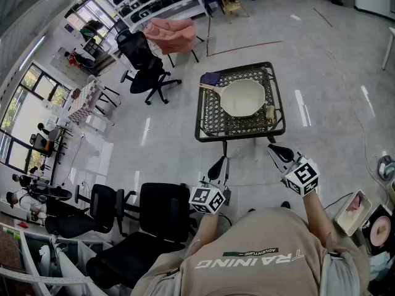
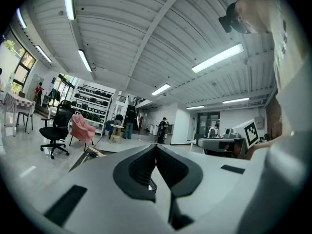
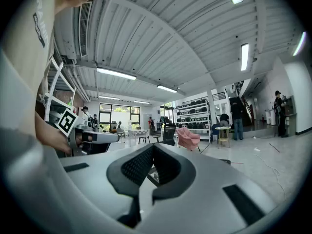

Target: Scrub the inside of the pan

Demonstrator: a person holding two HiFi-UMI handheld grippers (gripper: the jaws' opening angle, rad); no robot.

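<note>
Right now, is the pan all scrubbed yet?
Not started. The pan sits on the black table, untouched. In hand: nothing; the left gripper and right gripper are shut, empty, short of the table. Left: pick up a scrubber, maybe the yellowish thing beside the pan, then scrub.

Head view steeply downward; both gripper views level, toward shared shelves (image 2: 95,101)

The table (image 1: 213,121) is matt black metal with an open lattice top. The pan (image 1: 244,97) has a smooth, pale inside. The floor (image 1: 321,60) is glossy. The left tongs (image 2: 156,146) and right tongs (image 3: 153,146) are matt grey plastic with ribbed black pads (image 2: 141,165).
</note>
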